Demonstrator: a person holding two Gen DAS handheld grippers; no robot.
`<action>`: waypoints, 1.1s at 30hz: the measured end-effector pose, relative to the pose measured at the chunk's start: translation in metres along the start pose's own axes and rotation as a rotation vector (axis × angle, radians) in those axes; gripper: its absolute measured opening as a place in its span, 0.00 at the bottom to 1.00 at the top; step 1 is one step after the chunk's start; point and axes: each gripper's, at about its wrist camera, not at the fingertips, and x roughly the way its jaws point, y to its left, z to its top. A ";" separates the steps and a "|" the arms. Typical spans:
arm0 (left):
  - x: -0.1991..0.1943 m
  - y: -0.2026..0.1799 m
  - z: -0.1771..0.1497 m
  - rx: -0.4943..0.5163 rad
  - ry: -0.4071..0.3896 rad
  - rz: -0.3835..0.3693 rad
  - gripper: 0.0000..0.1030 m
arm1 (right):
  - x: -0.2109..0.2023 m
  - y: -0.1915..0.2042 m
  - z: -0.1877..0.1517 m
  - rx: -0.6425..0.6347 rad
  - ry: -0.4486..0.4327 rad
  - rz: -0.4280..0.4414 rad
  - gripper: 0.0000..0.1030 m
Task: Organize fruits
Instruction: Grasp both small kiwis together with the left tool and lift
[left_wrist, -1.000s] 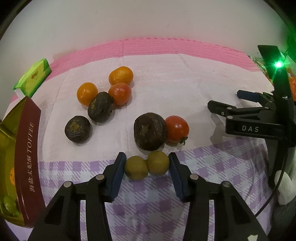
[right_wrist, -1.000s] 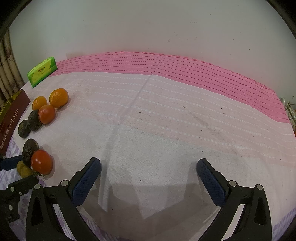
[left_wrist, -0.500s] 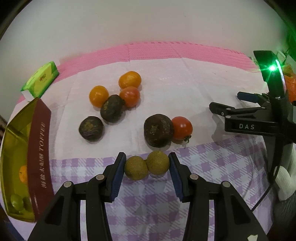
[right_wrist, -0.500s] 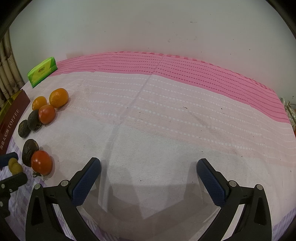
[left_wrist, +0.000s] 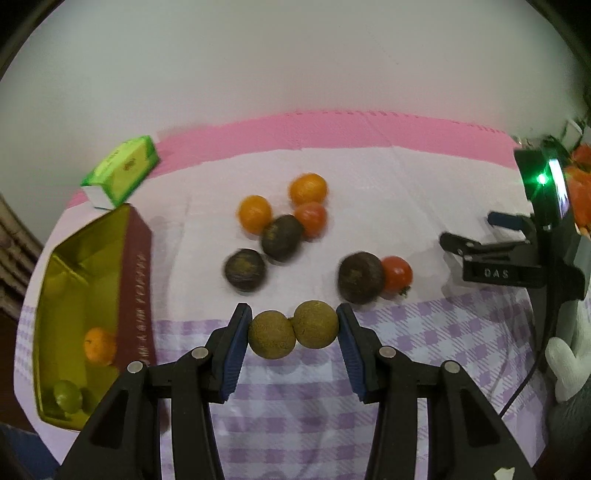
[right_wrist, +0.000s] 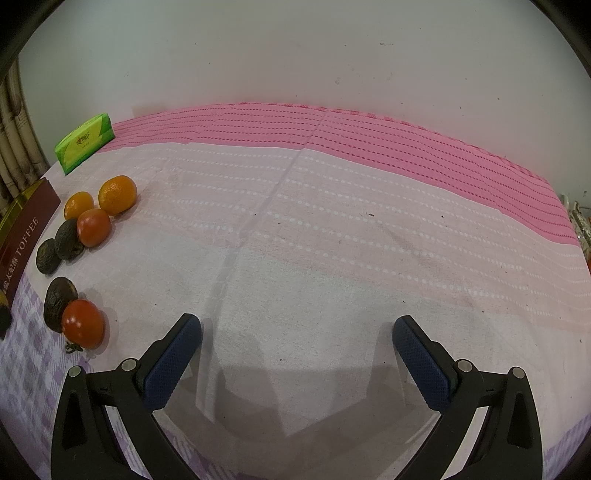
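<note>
Two small brown-green fruits, round and rough-skinned, sit side by side, pinched end to end in my left tool above the checked cloth. I judge them light and firm but prone to pivoting where they touch, so squeeze through both centres. My right tool hangs wide apart over the bare worktop, holding nothing. The open yellow tin at the left reads "TOFFEE" on its maroon side; the other tool's body reads "DAS". The green packet bears a logo too small to read.
</note>
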 end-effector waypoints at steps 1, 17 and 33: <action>-0.002 0.004 0.001 -0.008 -0.005 0.006 0.42 | 0.000 0.000 0.000 0.000 0.000 0.000 1.00; -0.023 0.061 0.007 -0.086 -0.056 0.091 0.42 | 0.000 0.001 -0.001 0.000 0.000 0.000 1.00; -0.027 0.138 -0.006 -0.187 -0.053 0.195 0.42 | 0.000 0.001 0.000 0.000 0.001 0.000 1.00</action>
